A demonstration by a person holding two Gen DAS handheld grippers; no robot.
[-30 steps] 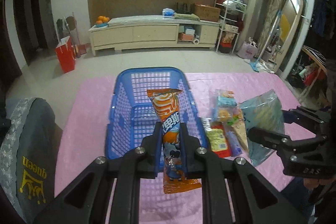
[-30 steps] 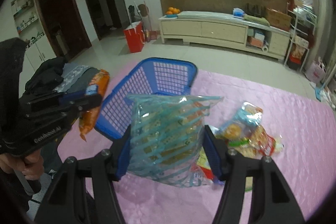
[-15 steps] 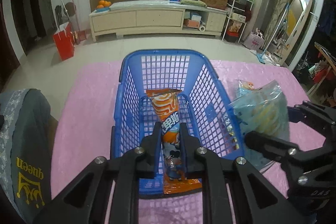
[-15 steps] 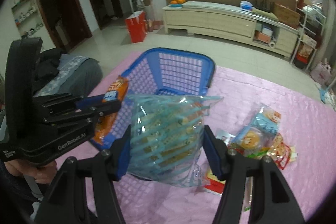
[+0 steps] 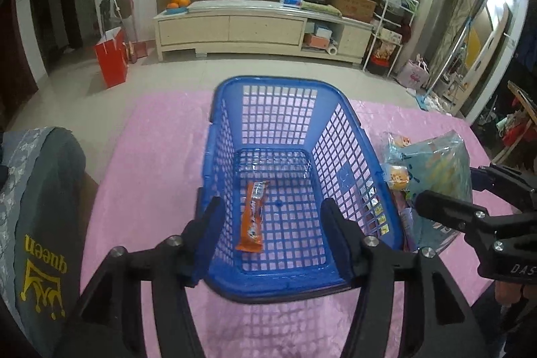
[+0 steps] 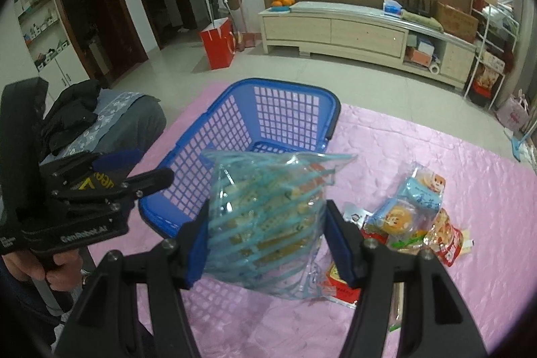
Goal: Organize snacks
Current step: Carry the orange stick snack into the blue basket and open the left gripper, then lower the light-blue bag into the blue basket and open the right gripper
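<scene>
A blue plastic basket [image 5: 345, 136] stands on the pink tablecloth [image 5: 147, 163]. An orange snack stick packet [image 5: 252, 217] lies on the basket floor. My left gripper [image 5: 272, 240] is open and empty above the basket's near rim. My right gripper [image 6: 265, 244] is shut on a clear bag with blue stripes [image 6: 265, 223], held above the cloth just right of the basket [image 6: 241, 130]. The bag also shows in the left wrist view [image 5: 436, 170]. The left gripper [image 6: 157, 178] shows at the left of the right wrist view.
Several snack packets [image 6: 409, 217] lie on the cloth right of the basket. A grey cushioned seat [image 5: 37, 217] is at the table's left edge. A cabinet [image 5: 261, 29] and red bag [image 5: 110, 59] stand far across the floor.
My left gripper opened and the orange packet dropped onto the basket floor. The right gripper still holds the striped bag beside the basket.
</scene>
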